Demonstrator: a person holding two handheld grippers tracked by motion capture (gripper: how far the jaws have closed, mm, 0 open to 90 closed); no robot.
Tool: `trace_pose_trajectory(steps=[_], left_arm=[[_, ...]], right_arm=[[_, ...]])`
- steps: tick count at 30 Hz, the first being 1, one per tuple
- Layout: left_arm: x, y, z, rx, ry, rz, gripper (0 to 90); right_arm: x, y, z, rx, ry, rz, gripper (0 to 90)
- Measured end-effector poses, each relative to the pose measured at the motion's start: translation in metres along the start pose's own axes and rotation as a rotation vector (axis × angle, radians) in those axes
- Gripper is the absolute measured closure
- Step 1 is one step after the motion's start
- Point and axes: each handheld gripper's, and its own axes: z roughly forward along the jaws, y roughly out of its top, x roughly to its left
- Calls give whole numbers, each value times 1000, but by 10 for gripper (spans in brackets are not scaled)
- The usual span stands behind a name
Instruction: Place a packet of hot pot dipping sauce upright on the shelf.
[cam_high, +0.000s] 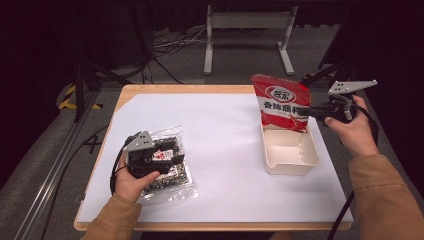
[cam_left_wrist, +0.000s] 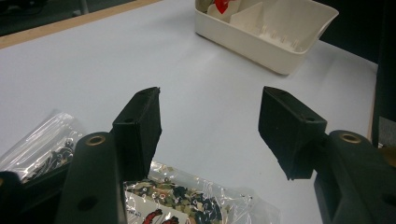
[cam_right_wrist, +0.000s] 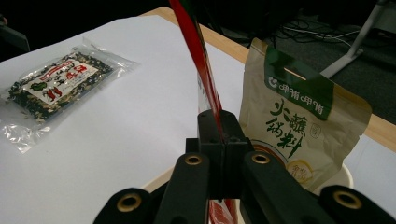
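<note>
A red snack packet (cam_high: 280, 102) stands upright at the far end of the cream tray (cam_high: 292, 162), and my right gripper (cam_high: 301, 111) is shut on its right edge. Seen edge-on in the right gripper view, the red packet (cam_right_wrist: 201, 60) rises from the shut gripper (cam_right_wrist: 219, 116). Just beyond it, a beige pouch with a green top (cam_right_wrist: 299, 126) stands in the tray. A clear packet of dark dried mix (cam_high: 170, 170) lies flat at the table's left. My left gripper (cam_high: 167, 150) hovers over it, open; the packet (cam_left_wrist: 187, 198) lies below the spread gripper (cam_left_wrist: 210, 93).
A white sheet (cam_high: 220, 145) covers the wooden table (cam_high: 150, 90). The divided cream tray (cam_left_wrist: 280, 37) sits at the right. Beyond the far edge are a white stand's legs (cam_high: 247, 35) and floor cables. A metal rail (cam_high: 55, 165) runs along the left.
</note>
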Motion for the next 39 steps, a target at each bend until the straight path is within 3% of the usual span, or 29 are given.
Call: trace_pose_trajectory(steps=[9,20,29,33,39], left_arm=[[1,-1,0,-1,-3,-6,397],[1,-1,0,1,-1,-8,396],[2,-1,0,0,-7,-9,395],[2,-2,0,-1,-7,-12,394],[3,-2,-1,0,-3,-12,392]], right_arm=[[-7,-3,11,14,-13,-2,900],[-18,-11,29,50,-102,-43,900],[-24,-23,36,31,-172,-70,894],[-25,-29,41,-25,-202,-95,864],[-26,-35,47,-12,-227,-122,875]])
